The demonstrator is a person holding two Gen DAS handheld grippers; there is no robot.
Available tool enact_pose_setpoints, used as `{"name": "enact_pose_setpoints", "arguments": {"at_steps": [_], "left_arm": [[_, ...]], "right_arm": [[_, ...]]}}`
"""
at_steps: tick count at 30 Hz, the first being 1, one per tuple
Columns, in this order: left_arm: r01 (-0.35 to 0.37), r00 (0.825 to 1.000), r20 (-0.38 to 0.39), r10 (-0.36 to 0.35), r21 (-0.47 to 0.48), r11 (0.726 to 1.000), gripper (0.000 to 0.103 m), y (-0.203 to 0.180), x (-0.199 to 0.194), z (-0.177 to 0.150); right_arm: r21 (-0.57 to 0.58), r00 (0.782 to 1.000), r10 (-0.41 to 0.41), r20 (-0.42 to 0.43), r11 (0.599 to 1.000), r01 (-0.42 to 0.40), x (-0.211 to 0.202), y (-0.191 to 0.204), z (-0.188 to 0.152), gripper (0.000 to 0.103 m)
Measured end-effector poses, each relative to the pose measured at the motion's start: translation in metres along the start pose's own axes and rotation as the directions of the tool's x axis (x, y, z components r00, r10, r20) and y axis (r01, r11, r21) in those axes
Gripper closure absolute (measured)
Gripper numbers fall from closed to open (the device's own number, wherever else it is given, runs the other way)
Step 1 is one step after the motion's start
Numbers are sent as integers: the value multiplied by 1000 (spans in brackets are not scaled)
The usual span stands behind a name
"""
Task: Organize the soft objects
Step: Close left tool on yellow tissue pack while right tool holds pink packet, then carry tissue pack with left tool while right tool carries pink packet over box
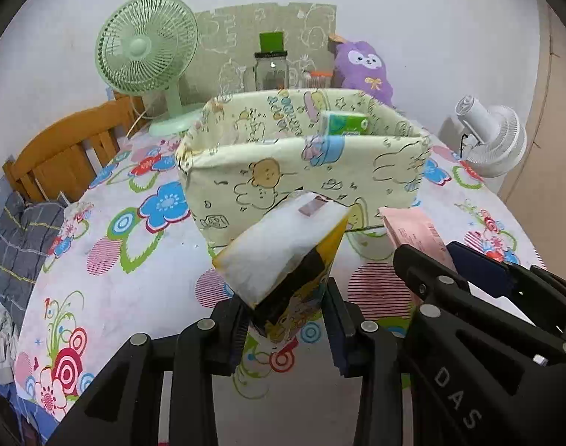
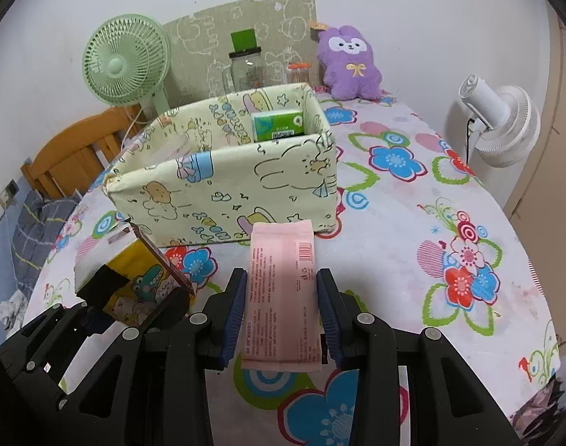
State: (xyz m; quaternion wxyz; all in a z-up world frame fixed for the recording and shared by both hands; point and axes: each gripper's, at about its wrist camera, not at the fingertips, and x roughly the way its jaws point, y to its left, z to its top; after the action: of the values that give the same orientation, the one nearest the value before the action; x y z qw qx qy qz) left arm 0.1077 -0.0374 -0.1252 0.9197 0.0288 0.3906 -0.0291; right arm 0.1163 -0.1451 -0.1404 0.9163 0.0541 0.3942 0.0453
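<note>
While both grippers stand close together in front of the fabric storage box, each of them has a soft packet between its fingers. The left gripper is clenched on a yellow tissue pack with cartoon animals printed on it; the pack is lifted above the flowered tablecloth, and its long axis goes away from the gripper and upward, so its far end points to the front wall of the box, tilted a little to the right. The white face of the pack looks up and left. The right gripper grips a pink flat packet by its two long edges. The long axis of this packet runs straight forward along the fingers, the far short end points at the box and is just beside its front wall, and the printed side with a barcode looks upward. In the right wrist view I cannot tell if the pink packet touches the cloth. Inside the box, at its far right corner, a green tissue pack stands upright against the wall. Behind the box are a green fan, a glass jar and a purple plush toy, and a white fan stands at the right edge of the table.
</note>
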Motion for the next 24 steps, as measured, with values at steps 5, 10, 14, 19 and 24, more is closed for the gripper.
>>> {"name": "enact_pose_setpoints", "arguments": {"at_steps": [5, 10, 14, 19, 24], "left_arm": [[-2, 1000, 31, 2, -1, 1000, 66, -6, -16, 2], [-3, 998, 59, 4, -8, 1000, 66, -8, -31, 5], [-1, 996, 85, 2, -8, 1000, 66, -9, -43, 10], [4, 993, 117, -3, -7, 1000, 66, -13, -59, 17], [0, 990, 141, 2, -11, 1000, 66, -16, -73, 22]], "right_arm": [[-3, 999, 6, 31, 1000, -6, -15, -2, 2, 62], [-15, 998, 14, 59, 1000, -13, -30, -1, 6, 62], [-15, 996, 22, 83, 1000, -21, -42, -2, 10, 62], [-18, 993, 26, 115, 1000, -24, -59, -3, 18, 62], [-28, 989, 36, 142, 999, -32, -74, -4, 24, 62]]}}
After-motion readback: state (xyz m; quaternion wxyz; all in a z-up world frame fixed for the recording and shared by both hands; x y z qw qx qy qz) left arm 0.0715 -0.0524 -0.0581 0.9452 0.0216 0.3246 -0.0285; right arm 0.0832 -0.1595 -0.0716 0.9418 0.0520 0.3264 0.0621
